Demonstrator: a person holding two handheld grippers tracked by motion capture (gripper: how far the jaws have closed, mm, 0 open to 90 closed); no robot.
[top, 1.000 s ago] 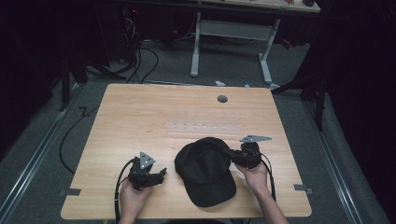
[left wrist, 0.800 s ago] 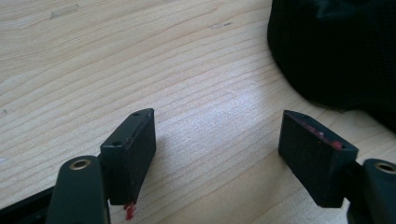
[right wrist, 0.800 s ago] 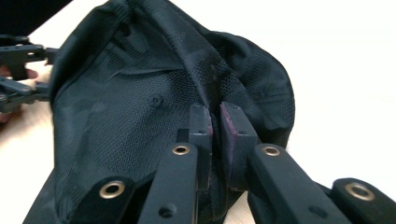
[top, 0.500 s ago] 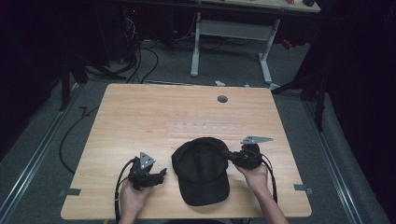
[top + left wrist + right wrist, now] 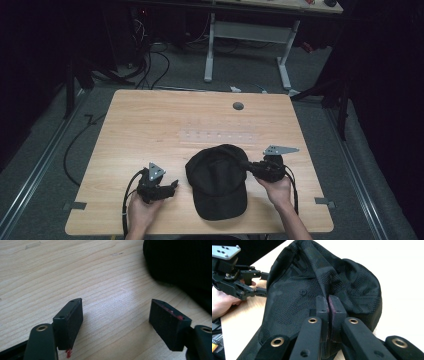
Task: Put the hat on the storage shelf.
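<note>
High view: black cap point(image 5: 218, 182) near table's point(image 5: 150, 120) front edge; right gripper point(image 5: 246, 165) pinching crown fabric; left gripper point(image 5: 172, 185) spread, empty. Grasp made; handling remains.

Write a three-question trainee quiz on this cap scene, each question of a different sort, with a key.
1. True or false: the left gripper is clamped on the black cap.
2. What does the right gripper pinch? A. a cable B. a fold of the cap's fabric C. the table edge
3. Fill in: the cap lies on a ____ table.

Key: 1. False: in the left gripper view its jaws stand apart over bare wood, beside the cap. 2. B. 3. wooden.
</note>
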